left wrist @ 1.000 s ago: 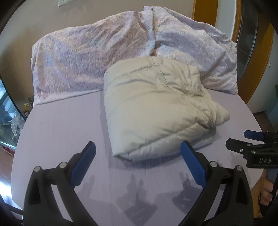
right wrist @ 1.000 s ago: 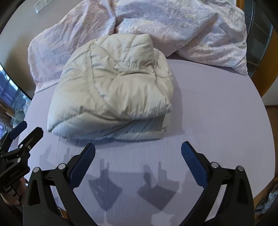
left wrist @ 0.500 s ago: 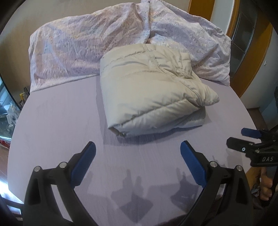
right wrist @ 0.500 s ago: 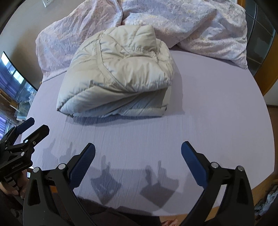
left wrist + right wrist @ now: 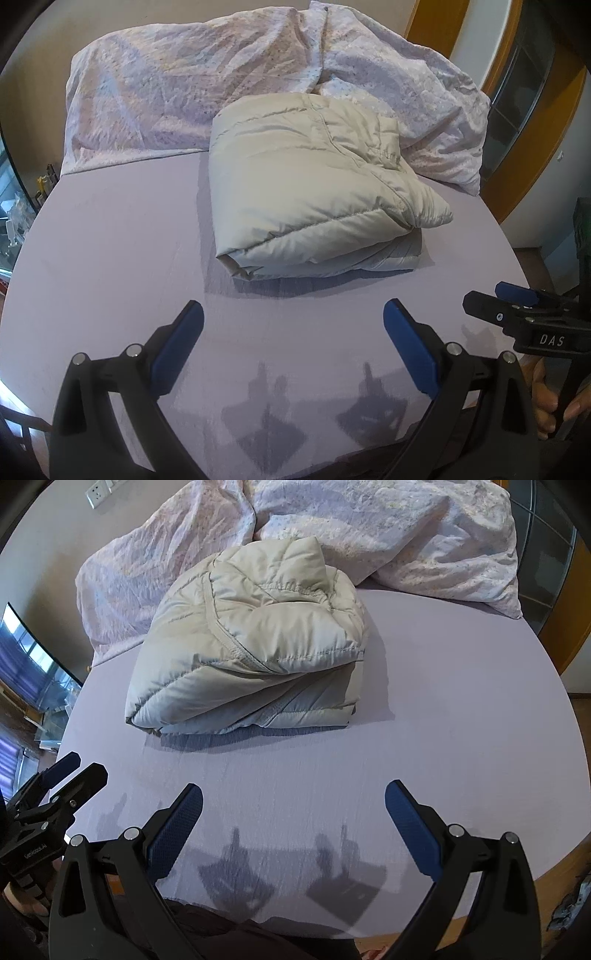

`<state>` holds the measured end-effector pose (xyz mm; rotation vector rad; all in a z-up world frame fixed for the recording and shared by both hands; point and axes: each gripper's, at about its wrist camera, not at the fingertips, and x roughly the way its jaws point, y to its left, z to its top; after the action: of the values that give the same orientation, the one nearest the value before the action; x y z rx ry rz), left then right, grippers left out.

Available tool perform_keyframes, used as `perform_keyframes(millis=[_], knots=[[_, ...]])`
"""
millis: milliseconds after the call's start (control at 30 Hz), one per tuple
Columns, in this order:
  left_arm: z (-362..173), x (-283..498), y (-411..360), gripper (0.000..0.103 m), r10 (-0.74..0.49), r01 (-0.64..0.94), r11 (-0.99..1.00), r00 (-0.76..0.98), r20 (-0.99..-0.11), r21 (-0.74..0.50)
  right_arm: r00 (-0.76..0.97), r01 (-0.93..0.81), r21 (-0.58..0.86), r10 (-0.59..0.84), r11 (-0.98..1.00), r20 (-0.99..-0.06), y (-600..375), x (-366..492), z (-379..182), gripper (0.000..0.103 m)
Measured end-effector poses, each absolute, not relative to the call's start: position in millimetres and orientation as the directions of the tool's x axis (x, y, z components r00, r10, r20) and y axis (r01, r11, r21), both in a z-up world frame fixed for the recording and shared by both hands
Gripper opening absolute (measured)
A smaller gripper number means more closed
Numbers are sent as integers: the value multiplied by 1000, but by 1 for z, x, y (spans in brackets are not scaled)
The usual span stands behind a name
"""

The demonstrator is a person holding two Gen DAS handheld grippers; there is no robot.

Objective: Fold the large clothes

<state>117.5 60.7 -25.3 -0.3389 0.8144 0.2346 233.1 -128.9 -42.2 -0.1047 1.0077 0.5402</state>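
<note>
The puffy jacket (image 5: 310,192) sits folded on the bed (image 5: 110,258), ahead of both grippers' wide-open, empty fingers (image 5: 177,343). It looks soft, light and slippery; grab its thick bottom edge.

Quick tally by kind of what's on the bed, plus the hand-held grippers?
Folded jacket: 1
Crumpled duvet: 1
Hand-held gripper: 2, left and right, both open
Total: 4

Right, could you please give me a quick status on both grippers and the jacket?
Left gripper open, empty. Right gripper open, empty. Puffer jacket folded on the bed, untouched. Nothing in the way.
</note>
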Motion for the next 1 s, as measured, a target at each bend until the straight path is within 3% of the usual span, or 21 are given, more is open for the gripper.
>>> perform_keyframes(millis=[1000], knots=[[-31, 116, 67, 97, 61, -353, 905, 661, -748, -239, 405, -496, 180, 410, 849, -817, -123, 230, -41, 100]])
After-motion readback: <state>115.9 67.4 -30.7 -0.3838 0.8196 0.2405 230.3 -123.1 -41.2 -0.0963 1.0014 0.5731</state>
